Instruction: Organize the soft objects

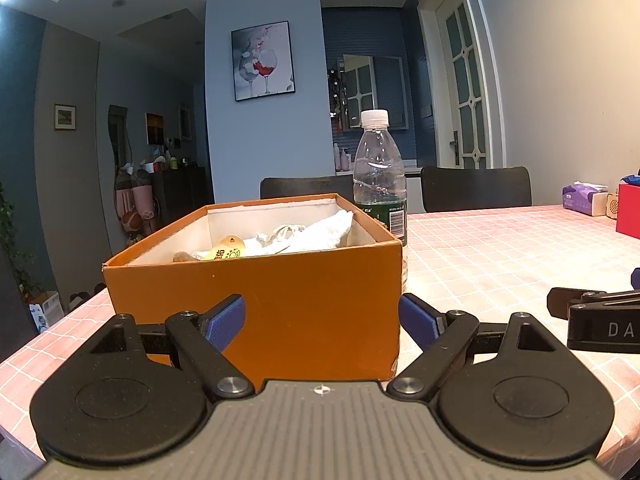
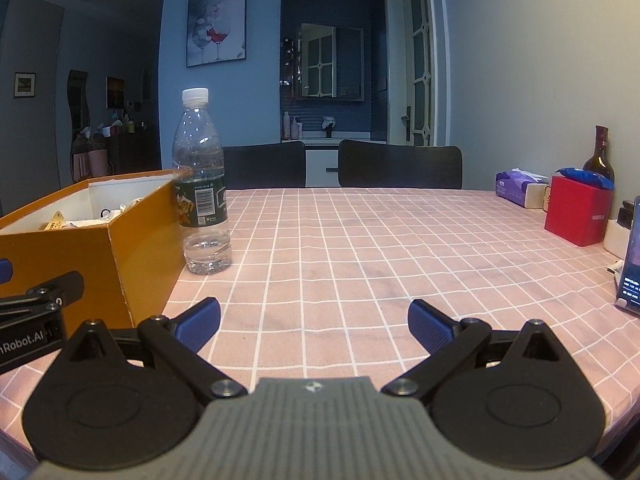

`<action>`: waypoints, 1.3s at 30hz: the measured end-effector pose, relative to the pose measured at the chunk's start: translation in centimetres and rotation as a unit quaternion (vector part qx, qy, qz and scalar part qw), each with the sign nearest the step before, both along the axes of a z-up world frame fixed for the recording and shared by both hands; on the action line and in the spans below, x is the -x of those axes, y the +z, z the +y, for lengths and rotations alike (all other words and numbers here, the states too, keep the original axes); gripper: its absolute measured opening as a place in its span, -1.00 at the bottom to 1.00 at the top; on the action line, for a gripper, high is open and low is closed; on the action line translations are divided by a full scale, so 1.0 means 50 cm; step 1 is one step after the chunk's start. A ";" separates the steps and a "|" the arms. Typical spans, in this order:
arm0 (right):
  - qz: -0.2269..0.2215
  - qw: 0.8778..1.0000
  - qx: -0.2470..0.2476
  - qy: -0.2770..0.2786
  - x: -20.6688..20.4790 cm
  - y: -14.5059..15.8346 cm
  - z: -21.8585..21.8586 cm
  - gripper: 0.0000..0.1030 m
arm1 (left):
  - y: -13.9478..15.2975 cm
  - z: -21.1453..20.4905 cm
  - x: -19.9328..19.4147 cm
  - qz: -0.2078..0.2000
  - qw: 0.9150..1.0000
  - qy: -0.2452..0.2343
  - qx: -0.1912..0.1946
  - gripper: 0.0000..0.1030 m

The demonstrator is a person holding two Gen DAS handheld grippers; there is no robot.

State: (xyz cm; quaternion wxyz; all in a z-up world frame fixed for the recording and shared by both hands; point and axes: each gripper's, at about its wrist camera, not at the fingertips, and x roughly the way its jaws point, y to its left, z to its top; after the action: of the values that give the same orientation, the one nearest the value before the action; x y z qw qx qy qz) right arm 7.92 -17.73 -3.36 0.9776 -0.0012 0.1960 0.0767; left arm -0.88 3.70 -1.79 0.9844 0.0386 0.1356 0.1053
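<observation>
Pink checked tablecloth (image 2: 360, 248) bare ahead | orange box (image 1: 256, 300) near left edge | both hand-held grippers (image 1: 322, 320) (image 2: 314, 326) wide, empty

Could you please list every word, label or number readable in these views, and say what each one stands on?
"DA", cut off by the frame edge: on the right gripper's body.
"nRobot.AI", start cut off: on the left gripper's body.
Water bottle label and barcode: too blurred to read.
Yellow tag in the orange box: print too small.
Red box, phone screen, purple tissue pack: text unreadable.
</observation>
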 end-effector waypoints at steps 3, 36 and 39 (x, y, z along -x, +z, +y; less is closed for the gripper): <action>0.000 1.000 0.000 0.002 0.001 -0.002 0.001 0.91 | 0.001 0.000 0.000 0.000 1.000 0.000 0.001 0.96; 0.006 1.000 -0.007 0.002 -0.006 -0.005 -0.005 0.91 | 0.003 -0.004 -0.010 0.009 1.000 -0.006 0.000 0.96; 0.007 1.000 -0.006 0.002 -0.007 -0.005 -0.003 0.91 | 0.003 -0.004 -0.010 0.009 1.000 -0.005 0.001 0.96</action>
State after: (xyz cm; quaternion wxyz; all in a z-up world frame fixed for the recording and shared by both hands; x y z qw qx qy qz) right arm 8.27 -17.91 -3.62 0.9760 0.0051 0.2026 0.0795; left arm -0.38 3.49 -1.64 0.9837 0.0397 0.1445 0.0996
